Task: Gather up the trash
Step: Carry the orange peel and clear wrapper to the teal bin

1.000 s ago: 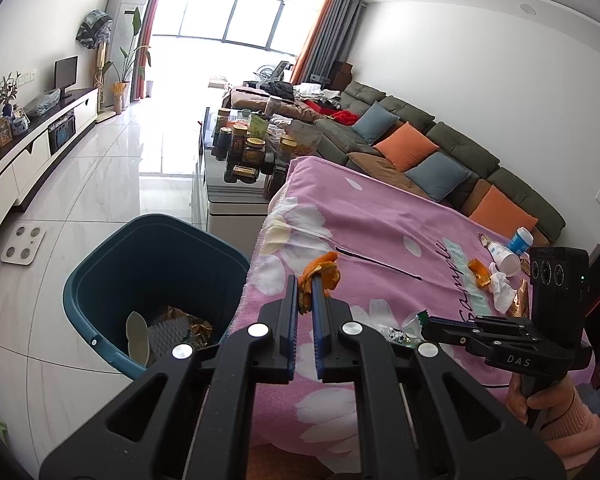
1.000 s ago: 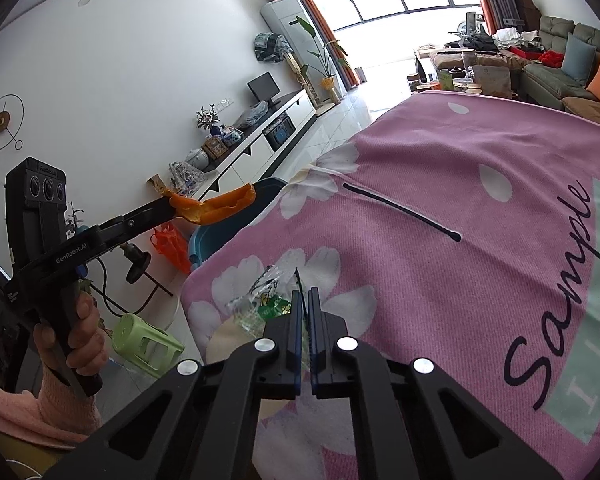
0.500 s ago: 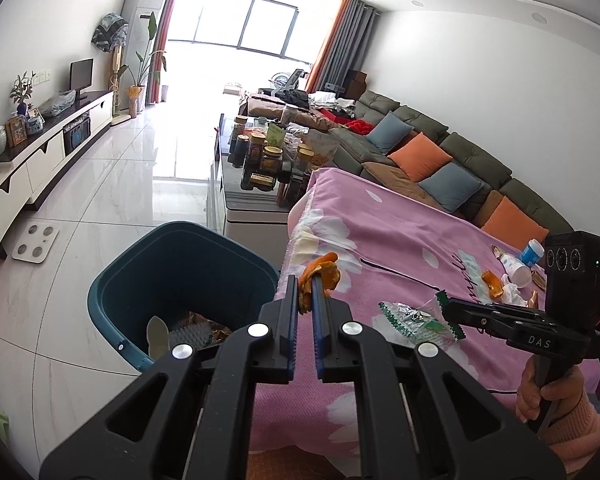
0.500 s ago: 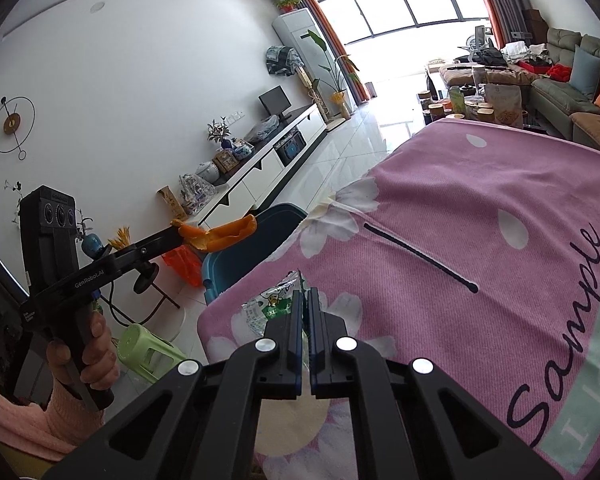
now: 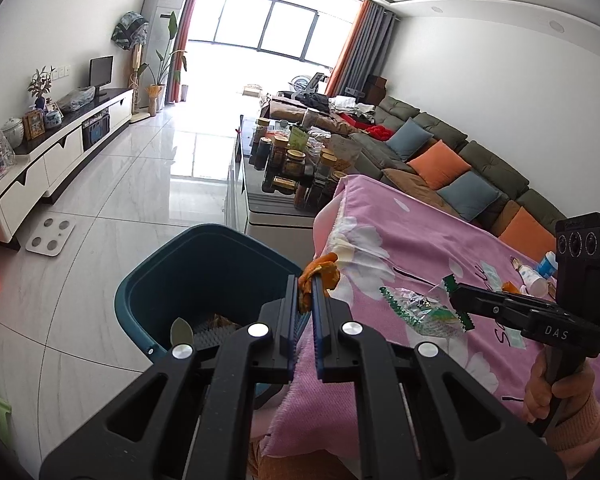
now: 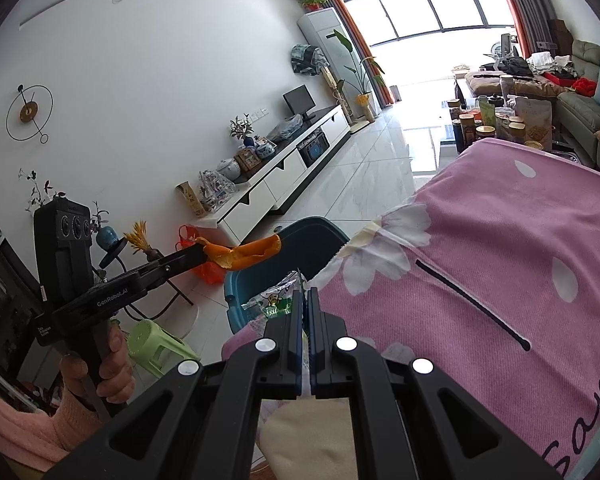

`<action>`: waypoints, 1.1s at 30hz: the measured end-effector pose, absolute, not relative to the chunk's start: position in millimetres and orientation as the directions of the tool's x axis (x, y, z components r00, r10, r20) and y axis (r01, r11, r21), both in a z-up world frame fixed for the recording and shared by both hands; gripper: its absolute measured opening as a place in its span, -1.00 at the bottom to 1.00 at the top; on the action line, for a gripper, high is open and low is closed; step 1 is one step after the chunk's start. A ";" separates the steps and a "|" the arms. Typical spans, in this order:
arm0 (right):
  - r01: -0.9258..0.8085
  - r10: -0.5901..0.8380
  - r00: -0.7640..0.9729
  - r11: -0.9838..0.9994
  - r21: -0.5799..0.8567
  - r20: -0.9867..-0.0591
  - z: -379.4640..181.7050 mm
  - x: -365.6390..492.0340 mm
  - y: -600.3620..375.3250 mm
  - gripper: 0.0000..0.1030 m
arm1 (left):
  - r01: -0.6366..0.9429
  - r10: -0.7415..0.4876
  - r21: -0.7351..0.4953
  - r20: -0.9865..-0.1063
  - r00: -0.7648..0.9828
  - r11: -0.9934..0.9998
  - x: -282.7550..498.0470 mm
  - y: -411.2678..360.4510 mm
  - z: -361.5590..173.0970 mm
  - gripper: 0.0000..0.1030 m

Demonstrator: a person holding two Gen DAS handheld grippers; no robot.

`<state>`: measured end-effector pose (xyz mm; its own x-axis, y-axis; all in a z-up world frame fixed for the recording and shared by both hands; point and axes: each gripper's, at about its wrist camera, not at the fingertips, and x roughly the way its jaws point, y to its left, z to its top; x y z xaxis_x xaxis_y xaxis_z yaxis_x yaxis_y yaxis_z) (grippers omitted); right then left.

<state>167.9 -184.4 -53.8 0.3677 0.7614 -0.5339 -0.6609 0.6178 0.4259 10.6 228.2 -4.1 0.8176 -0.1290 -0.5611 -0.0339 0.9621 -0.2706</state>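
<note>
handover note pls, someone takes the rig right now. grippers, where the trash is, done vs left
Left gripper: shut on an orange peel, at the rim of the teal bin, not released.
Right gripper: shut on a clear green-printed wrapper, over the near edge of the pink blanket, short of the bin.
Done: some trash already lies in the bin.
Left: drop both pieces in, then fetch the bottle and scraps at the blanket's far right.
</note>
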 end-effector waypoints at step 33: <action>-0.699 0.760 0.306 0.588 0.406 -0.574 -53.4 198.5 -104.9 -0.97 | -0.148 -0.043 -0.260 -0.607 0.793 0.954 34.4 263.7 -28.2 -0.87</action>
<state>198.5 -104.9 -53.4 0.3061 0.7597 -0.5737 -0.6992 0.5884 0.4061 34.4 263.7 -28.2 0.7934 -0.0429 -0.6072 -0.1475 0.9543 -0.2601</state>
